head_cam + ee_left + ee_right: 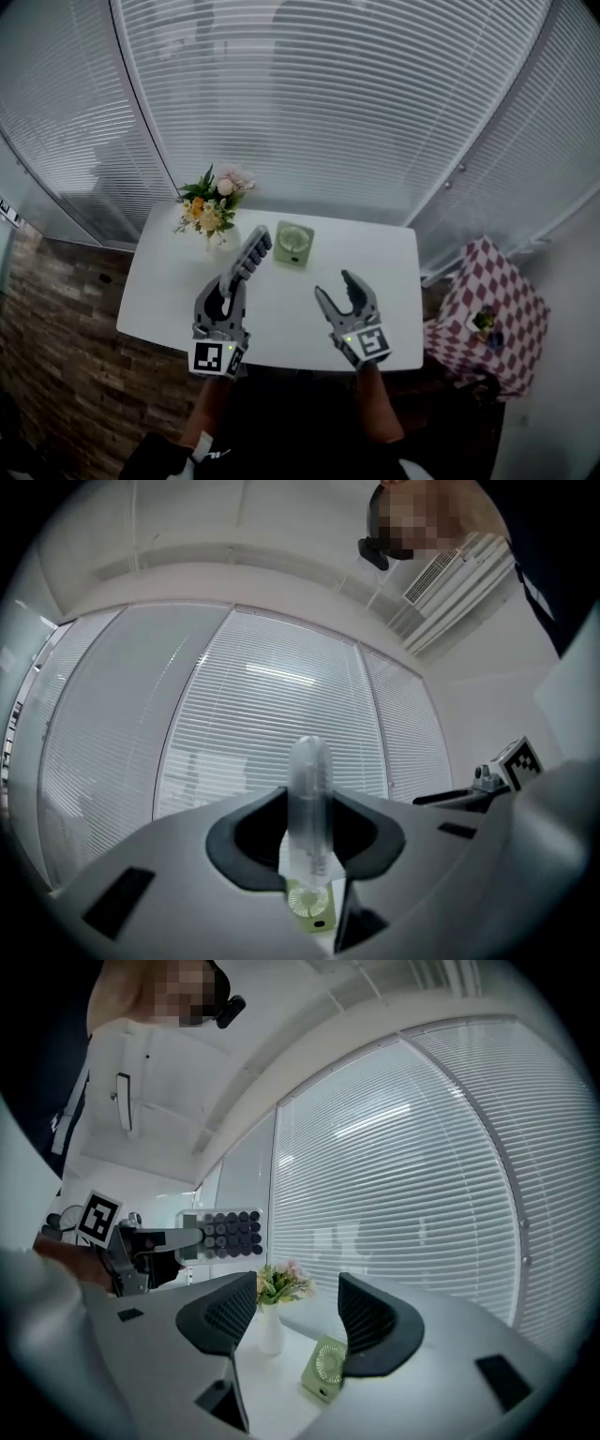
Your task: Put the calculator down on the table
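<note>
A grey calculator (248, 259) with dark round keys is held above the white table (394, 253), its far end pointing toward the window. My left gripper (229, 287) is shut on its near end. In the left gripper view the calculator (309, 799) stands edge-on between the dark pads. The right gripper view shows the keypad (221, 1232) from the side, with the left gripper (141, 1246) behind it. My right gripper (336, 289) hovers over the table's near right part, open and holding nothing (298, 1312).
A light green desk fan (293, 244) lies on the table's far middle, also in view as the fan (325, 1366) ahead of the right jaws. A white vase of flowers (212, 210) stands at the far left. Window blinds close the back. A checkered cloth (487, 309) is at right.
</note>
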The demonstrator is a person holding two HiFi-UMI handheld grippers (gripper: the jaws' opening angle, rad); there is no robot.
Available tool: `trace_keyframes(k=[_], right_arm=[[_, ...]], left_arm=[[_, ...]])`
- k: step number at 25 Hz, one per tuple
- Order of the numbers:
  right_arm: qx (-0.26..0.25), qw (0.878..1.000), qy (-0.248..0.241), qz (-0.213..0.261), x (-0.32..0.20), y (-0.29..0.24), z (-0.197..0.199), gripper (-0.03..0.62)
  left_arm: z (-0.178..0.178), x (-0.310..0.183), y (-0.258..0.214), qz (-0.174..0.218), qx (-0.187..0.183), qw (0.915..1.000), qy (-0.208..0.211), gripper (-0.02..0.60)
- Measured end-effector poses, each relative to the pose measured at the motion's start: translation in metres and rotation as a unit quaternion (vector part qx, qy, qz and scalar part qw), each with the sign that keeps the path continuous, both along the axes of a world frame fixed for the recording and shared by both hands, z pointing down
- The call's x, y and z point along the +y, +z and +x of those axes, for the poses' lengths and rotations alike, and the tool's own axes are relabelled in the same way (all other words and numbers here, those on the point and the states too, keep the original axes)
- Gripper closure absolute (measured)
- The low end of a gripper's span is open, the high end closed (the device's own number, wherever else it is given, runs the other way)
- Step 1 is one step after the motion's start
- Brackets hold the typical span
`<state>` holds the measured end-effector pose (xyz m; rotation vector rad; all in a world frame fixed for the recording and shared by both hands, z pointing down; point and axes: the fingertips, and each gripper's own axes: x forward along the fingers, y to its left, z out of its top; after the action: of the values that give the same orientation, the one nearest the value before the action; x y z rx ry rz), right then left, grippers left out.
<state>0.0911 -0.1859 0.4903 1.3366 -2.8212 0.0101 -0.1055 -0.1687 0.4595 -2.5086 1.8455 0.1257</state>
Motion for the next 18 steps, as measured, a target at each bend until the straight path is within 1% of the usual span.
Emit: trace_keyframes(k=[2,6,7,8,9,10,11,12,13,15,16,17,18], right_arm=[[0.000,1.000,0.004,-0.003,-0.002,0.002,0.000,0.345],[-0.014,1.000,0.011,-0.011,-0.007,0.004,0.000,0.345],[-0.016,1.000,0.013,-0.012,-0.008,0.004,0.000,0.345],[-0.015,1.000,0.015,-0.014,-0.008,0.004,0.000,0.345],[-0.012,1.000,0.016,-0.015,-0.007,0.004,0.000,0.345],[-0.009,1.000,0.017,-0.015,-0.007,0.005,-0.001,0.345],[-0.007,1.000,0.017,-0.015,-0.007,0.006,-0.001,0.345],[-0.004,1.000,0.018,-0.015,-0.007,0.008,-0.001,0.345],[-0.001,1.000,0.018,-0.014,-0.008,0.008,-0.001,0.345],[0.007,1.000,0.019,-0.012,-0.008,0.011,0.000,0.345],[0.014,1.000,0.019,-0.011,-0.008,0.013,0.000,0.345],[0.024,0.999,0.019,-0.012,-0.009,0.016,0.000,0.345],[0.032,0.999,0.021,-0.015,-0.009,0.018,0.000,0.345]], left_arm=[[-0.001,-0.003,0.002,-0.008,0.007,0.9999,0.000,0.480],[-0.006,-0.008,0.002,-0.009,0.042,0.9991,0.008,0.480],[-0.007,-0.008,0.001,-0.010,0.057,0.9982,0.012,0.480],[-0.009,-0.008,0.000,-0.014,0.082,0.9964,0.015,0.480],[-0.011,-0.008,0.000,-0.021,0.118,0.9926,0.019,0.480],[-0.015,-0.008,0.001,-0.031,0.167,0.9851,0.024,0.480],[-0.018,-0.009,0.001,-0.043,0.222,0.9736,0.030,0.480],[-0.020,-0.009,0.002,-0.053,0.273,0.9598,0.037,0.480],[-0.021,-0.010,0.002,-0.062,0.316,0.9458,0.043,0.480],[-0.024,-0.012,0.006,-0.079,0.387,0.9174,0.047,0.480],[-0.026,-0.013,0.008,-0.091,0.426,0.8992,0.045,0.480],[-0.029,-0.014,0.011,-0.104,0.469,0.8759,0.044,0.480],[-0.030,-0.015,0.013,-0.114,0.516,0.8474,0.047,0.480]])
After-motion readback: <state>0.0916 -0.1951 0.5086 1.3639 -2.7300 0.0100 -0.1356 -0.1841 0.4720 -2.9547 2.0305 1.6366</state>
